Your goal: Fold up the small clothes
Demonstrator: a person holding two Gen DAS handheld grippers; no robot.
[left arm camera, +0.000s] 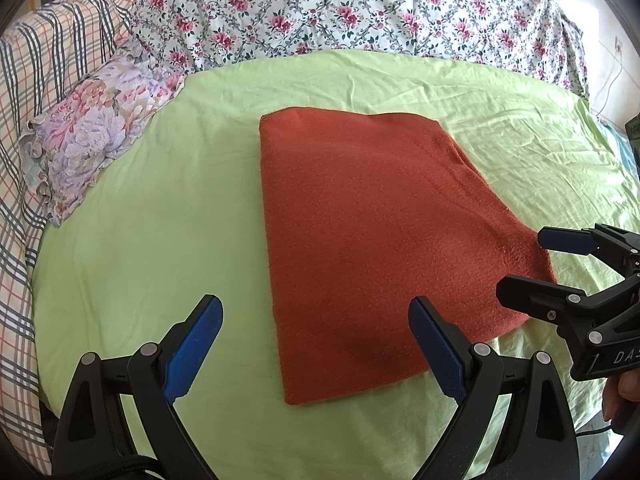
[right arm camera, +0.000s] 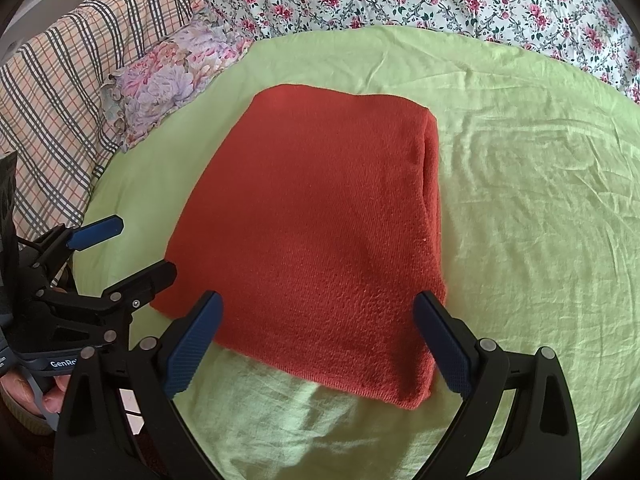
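Rust-orange knitted garment, folded rectangle (right arm camera: 312,232), lies flat mid-frame on light-green bedsheet (right arm camera: 520,200), long axis running up-frame. Right gripper (right arm camera: 318,344) straddles near edge, spread, empty; left gripper (left arm camera: 316,352) likewise spread, at lower-left corner.

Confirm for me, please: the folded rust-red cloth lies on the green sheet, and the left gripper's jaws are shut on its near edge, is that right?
Not quite. The folded rust-red cloth does lie on the green sheet, but the left gripper has its jaws wide open, holding nothing; the left wrist view shows this.
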